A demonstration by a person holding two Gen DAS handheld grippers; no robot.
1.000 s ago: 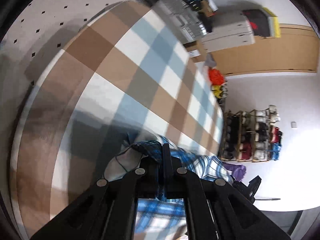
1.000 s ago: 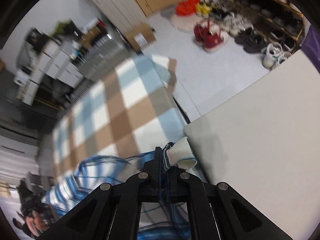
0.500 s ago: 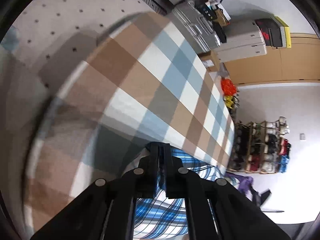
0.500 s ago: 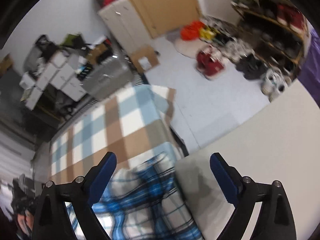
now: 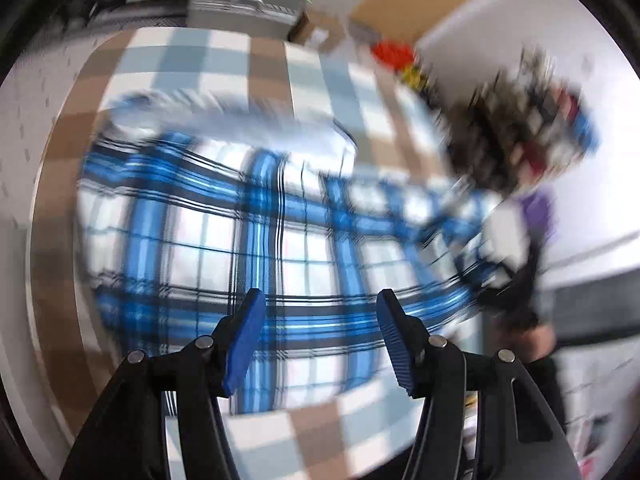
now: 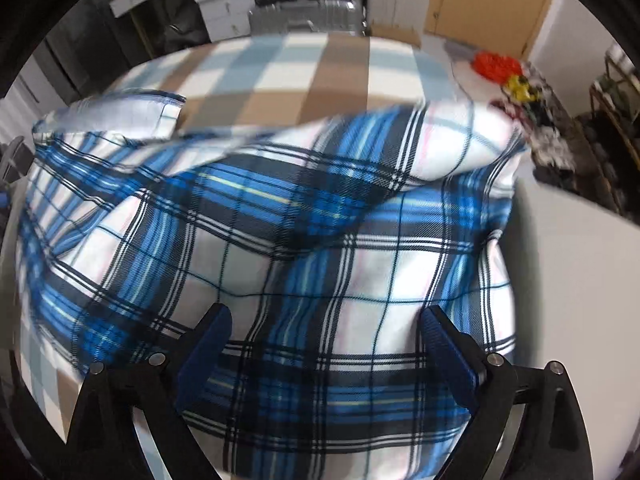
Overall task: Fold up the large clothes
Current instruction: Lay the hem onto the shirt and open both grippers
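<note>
Blue plaid shirt [image 6: 320, 248] lies rumpled on checked bedspread [image 6: 304, 68]; your right gripper [image 6: 324, 344] gapes empty, left gripper [image 5: 318, 338] opening, nothing clamped. Folding barely begun; smoothing remains.

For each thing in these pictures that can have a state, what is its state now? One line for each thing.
Left gripper: jaws opening, nothing between them, above the shirt.
Right gripper: open wide, holds nothing.
Plaid shirt: released, lying on the checked blanket, one layer folded over, rumpled.
Checked blanket: spread flat under the shirt.
Wooden door: closed.
</note>
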